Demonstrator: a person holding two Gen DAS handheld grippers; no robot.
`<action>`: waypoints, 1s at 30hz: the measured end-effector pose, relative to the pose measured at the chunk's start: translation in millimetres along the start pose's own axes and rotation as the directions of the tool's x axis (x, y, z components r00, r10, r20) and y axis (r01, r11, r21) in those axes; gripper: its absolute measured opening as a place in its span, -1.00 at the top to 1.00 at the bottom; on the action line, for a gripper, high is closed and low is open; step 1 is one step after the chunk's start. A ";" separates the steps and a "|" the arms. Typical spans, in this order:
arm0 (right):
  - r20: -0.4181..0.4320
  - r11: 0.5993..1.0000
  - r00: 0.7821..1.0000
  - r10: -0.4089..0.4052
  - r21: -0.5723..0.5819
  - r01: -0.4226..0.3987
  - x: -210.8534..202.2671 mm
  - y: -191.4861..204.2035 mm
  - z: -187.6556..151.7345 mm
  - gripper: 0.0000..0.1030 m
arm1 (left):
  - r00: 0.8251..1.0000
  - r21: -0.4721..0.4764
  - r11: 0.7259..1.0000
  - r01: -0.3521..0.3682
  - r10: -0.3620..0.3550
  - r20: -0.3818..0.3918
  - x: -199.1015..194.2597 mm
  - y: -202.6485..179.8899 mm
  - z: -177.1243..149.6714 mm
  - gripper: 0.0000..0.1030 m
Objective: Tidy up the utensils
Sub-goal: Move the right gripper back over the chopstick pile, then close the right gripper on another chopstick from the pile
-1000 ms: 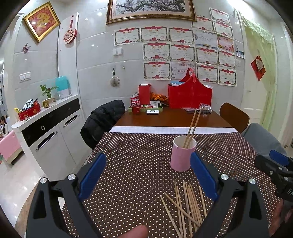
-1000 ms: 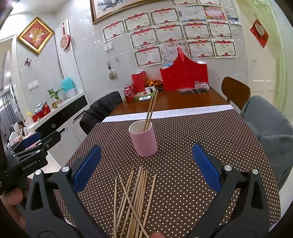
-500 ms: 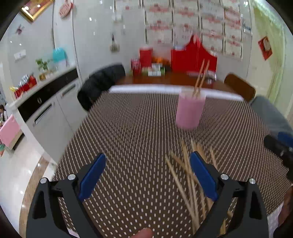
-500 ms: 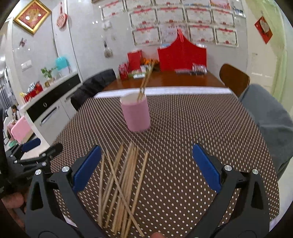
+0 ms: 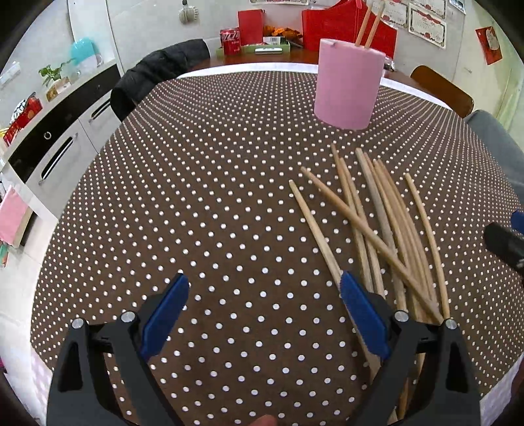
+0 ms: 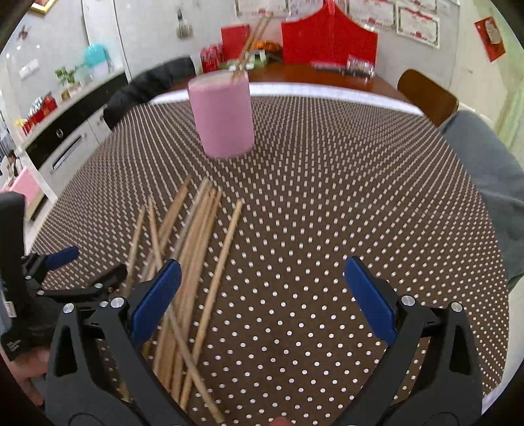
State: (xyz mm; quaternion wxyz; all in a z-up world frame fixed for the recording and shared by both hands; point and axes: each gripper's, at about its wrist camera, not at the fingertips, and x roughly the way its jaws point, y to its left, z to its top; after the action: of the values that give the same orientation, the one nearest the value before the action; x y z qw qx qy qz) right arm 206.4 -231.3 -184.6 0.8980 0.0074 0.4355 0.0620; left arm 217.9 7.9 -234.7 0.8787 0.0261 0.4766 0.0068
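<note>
A pink cup [image 5: 347, 83] [image 6: 224, 114] stands on the brown dotted tablecloth [image 5: 213, 203] with two chopsticks [image 5: 368, 24] leaning in it. Several loose wooden chopsticks [image 5: 376, 222] [image 6: 193, 249] lie in a crossed pile nearer to me. My left gripper [image 5: 265, 311] is open and low over the cloth, and its right finger covers the pile's left edge. Over bare cloth just right of the pile my right gripper [image 6: 262, 296] is open, its left finger above the sticks. Neither holds anything. In the right wrist view the left gripper [image 6: 62, 272] shows at the left edge.
Beyond the cloth the wooden table [image 6: 314, 77] carries a red bag [image 6: 327, 39], a red box [image 5: 250, 21] and drink cans [image 5: 231, 39]. A black jacket [image 5: 157, 75] hangs on a chair at the left. A brown chair [image 6: 429, 95] and a grey-clad leg [image 6: 488, 170] sit at the right.
Both grippers have dropped and tilted down toward the table, coming close over the chopstick pile. The cup now sits higher and larger in both views. Both stay open.
</note>
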 end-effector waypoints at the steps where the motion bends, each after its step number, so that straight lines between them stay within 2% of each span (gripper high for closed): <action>1: -0.014 1.000 1.000 -0.002 -0.003 0.002 6.1 -0.1 -1.2 -0.89 | 1.000 -0.003 1.000 0.002 -0.002 0.000 -0.8 1.6 -1.0 -0.79; 9: -0.071 0.998 0.997 -0.008 -0.061 0.004 33.9 10.3 -8.1 -0.85 | 1.000 -0.016 1.000 0.010 -0.010 -0.001 -3.0 6.0 -1.3 -0.79; 12: -0.090 0.997 0.996 -0.014 -0.079 0.007 40.6 14.0 -11.8 -0.75 | 1.000 -0.015 1.000 0.011 -0.011 -0.001 0.4 2.3 -0.6 -0.79; 14: -0.101 0.996 0.995 -0.018 -0.086 0.009 46.2 14.3 -14.6 -0.61 | 1.000 -0.013 1.000 0.014 -0.014 -0.003 1.9 0.3 -1.6 -0.79; 18: -0.092 0.994 0.996 -0.012 -0.111 0.002 47.0 16.7 -21.1 -0.49 | 1.000 -0.005 1.000 0.021 -0.021 -0.004 -0.5 -1.7 -2.9 -0.79; 20: -0.088 0.993 0.996 -0.008 -0.120 -0.003 44.0 19.0 -21.5 -0.31 | 1.000 0.002 1.000 0.024 -0.024 -0.004 -1.3 -3.7 -3.1 -0.79; 23: -0.089 0.992 0.996 -0.004 -0.127 -0.008 40.5 23.6 -21.8 -0.17 | 1.000 0.013 1.000 0.017 -0.017 0.005 -2.5 -7.9 -4.4 -0.79; 30: -0.092 0.990 0.996 0.003 -0.141 -0.016 35.0 28.3 -17.6 -0.08 | 1.000 0.030 1.000 -0.001 0.001 0.008 0.1 -2.2 -3.8 -0.79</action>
State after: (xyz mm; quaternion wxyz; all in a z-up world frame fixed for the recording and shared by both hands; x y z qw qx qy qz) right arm 211.1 -199.9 -221.0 0.8751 -0.0569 0.4707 0.0974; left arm 214.7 5.8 -236.9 0.8802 0.0395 0.4729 -0.0001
